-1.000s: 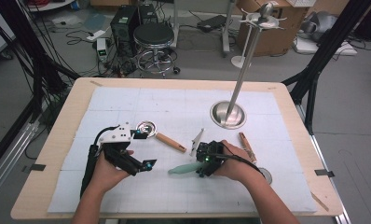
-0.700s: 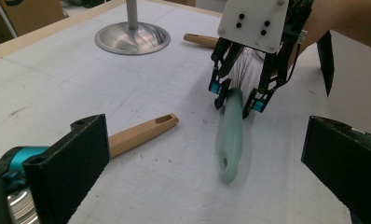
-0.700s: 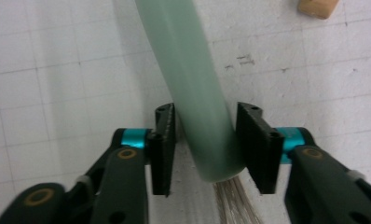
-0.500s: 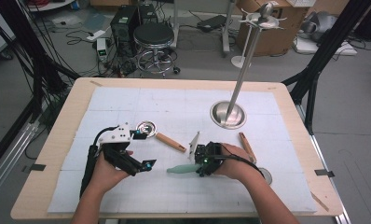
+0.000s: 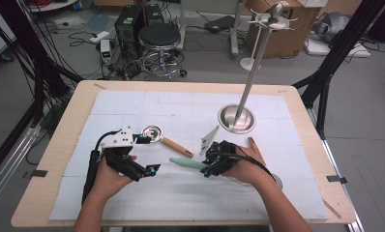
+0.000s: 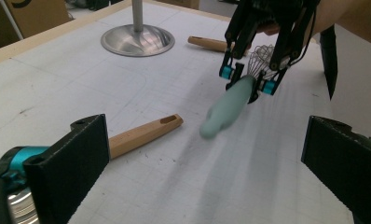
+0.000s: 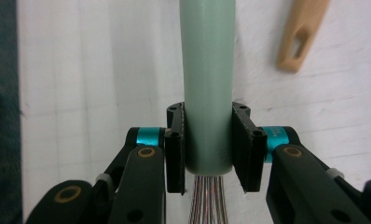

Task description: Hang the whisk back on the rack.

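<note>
A whisk with a mint-green handle [image 5: 185, 163] is held by my right gripper [image 5: 207, 166], just above the white mat. The right gripper view shows both pads pressing the handle [image 7: 207, 70] near its wire end, with the wires [image 7: 207, 205] running back between the jaws. These jaws have just been closing on the handle. In the left gripper view the handle [image 6: 225, 109] points toward me out of the right gripper [image 6: 247, 79]. My left gripper [image 5: 147, 155] rests to the left, open with nothing between its fingers [image 6: 76, 158].
A small metal ladle with a wooden handle [image 5: 176, 146] lies between the grippers. A steel stand with a round base [image 5: 236, 118] and a tall pole stands at the back right. Another wooden handle [image 5: 255, 147] lies beside the right hand.
The right gripper's jaws have drawn in on the whisk handle, and the handle's free end has shifted a little away from the table's front edge. The left hand has stayed put.
</note>
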